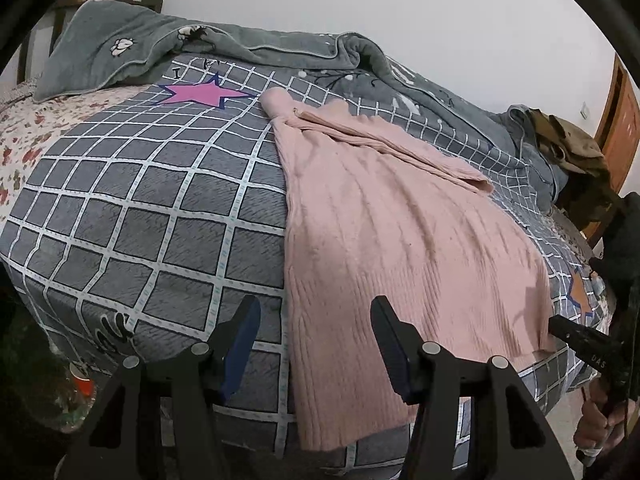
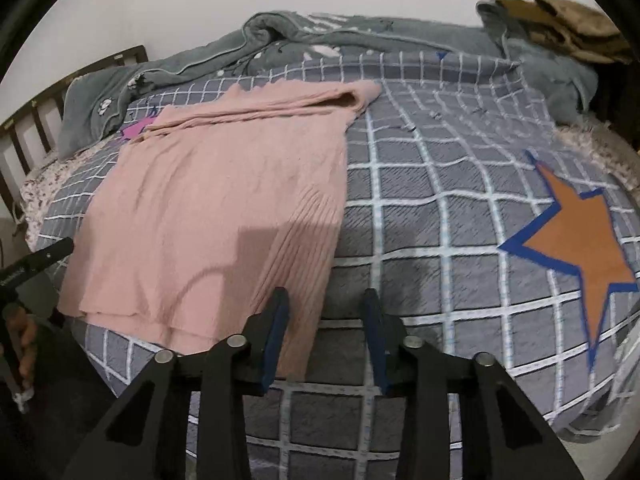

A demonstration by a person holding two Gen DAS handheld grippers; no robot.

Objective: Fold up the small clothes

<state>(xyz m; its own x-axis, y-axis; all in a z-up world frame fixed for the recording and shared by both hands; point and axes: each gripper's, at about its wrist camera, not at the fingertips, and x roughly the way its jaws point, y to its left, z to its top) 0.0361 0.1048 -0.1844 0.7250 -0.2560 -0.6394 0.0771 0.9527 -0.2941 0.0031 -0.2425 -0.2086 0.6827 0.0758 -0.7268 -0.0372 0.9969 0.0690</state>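
1. Left wrist view shows the bed [image 1: 132, 216] under a grey checked quilt [image 1: 192, 200], running away ahead of both sets of fingers, with a grey blanket [image 1: 120, 44] bunched along the far side, well beyond them.

2. On the quilt lies the sweater [image 1: 384, 232], pink and rib-knit, spread flat with a sleeve folded across its far end. It starts just ahead of the left gripper [image 1: 316, 344] and stretches away from it; its near hem hangs slightly over the bed's edge.

3. Seen from the right wrist view, the sweater [image 2: 216, 208] sits ahead and to the left of the right gripper [image 2: 326, 332], whose left finger overlaps the hem's right corner in the picture.

4. Left fingers stand moderately wide with nothing between them; the hem's left corner lies between and just below the tips.

5. Right fingers are narrower, also empty, not yet pinching cloth.

6. Handling, as a judgement: the knit looks light, soft and limp. It should drape and stretch rather than hold shape, and may drag on the quilt.

7. Best hold is probably the two near hem corners, one per gripper, pinching both layers together so the fold carries evenly toward the collar end.
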